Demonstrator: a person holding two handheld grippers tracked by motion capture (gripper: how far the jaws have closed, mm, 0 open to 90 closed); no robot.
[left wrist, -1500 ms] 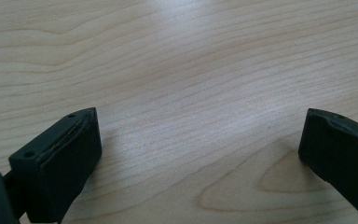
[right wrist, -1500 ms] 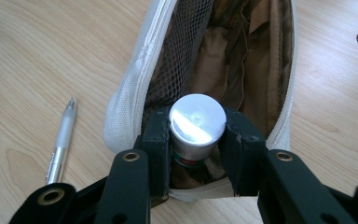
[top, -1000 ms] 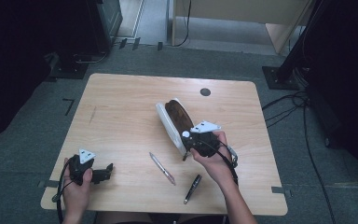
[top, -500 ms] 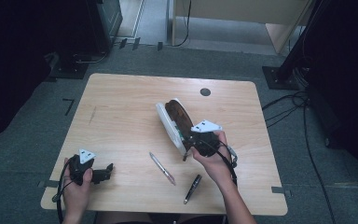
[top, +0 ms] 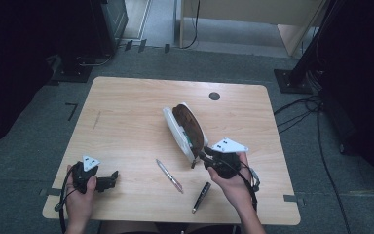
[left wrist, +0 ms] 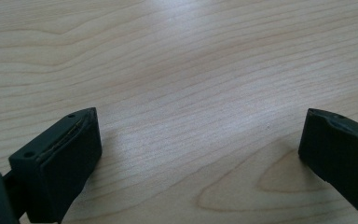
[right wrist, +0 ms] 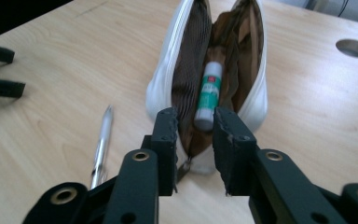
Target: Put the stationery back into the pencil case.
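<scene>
A white pencil pouch [top: 184,127] with a brown lining lies unzipped at the table's middle. In the right gripper view a green-and-white glue stick [right wrist: 209,91] rests inside the pouch [right wrist: 165,60]. My right gripper [top: 198,159] sits at the pouch's near end, its jaws [right wrist: 196,122] narrowly apart and just opening, with nothing pressed between the pads. A silver pen [top: 169,175] and a black pen [top: 201,196] lie on the wood near the front edge. My left gripper [top: 112,178] rests at the front left, open wide [left wrist: 200,135] over bare wood.
A round cable hole [top: 214,96] is in the table's far right part. The wooden table [top: 126,112] stands on grey carpet, with dark equipment stands and cables around it. The silver pen [right wrist: 100,140] lies left of my right gripper's jaws.
My right gripper has drawn back a little from the pouch toward the near right. The pouch, the pens and my left gripper have stayed put.
</scene>
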